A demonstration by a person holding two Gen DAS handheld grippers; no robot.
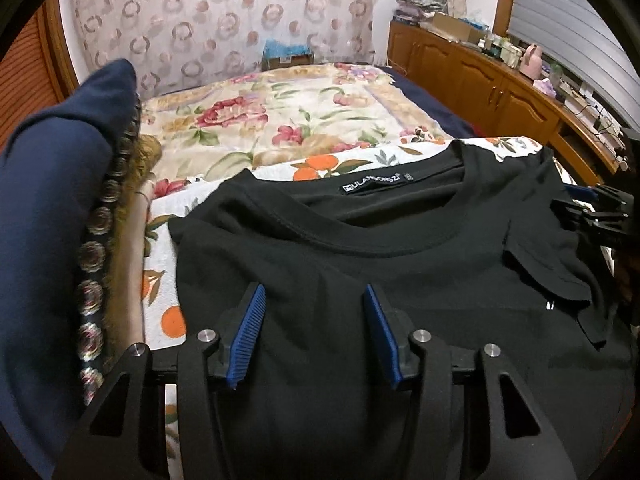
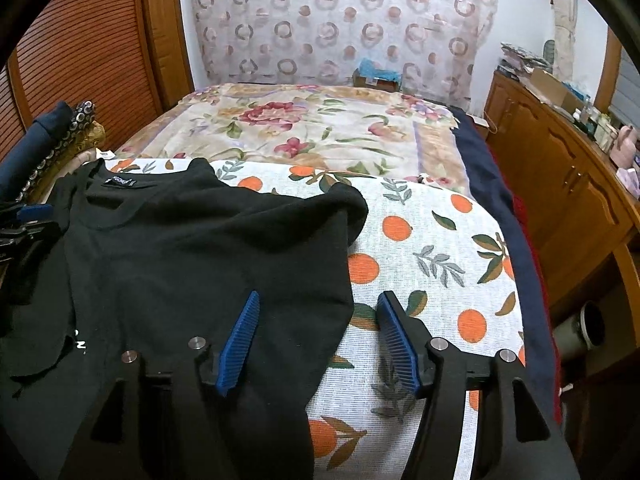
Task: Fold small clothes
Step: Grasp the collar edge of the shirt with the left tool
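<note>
Lying under both hand-held grippers, black T-shirt (image 1: 360, 264)

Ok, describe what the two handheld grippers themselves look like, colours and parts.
Both match: the left gripper and right gripper have black plastic frames with curved arms, round silver bolt heads, and two flat fingers faced with ribbed blue pads. No cables, markings or sleeves show.

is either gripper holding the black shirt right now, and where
Nothing is held. The left gripper and right gripper both stand with open jaws over the black cotton t-shirt.
</note>
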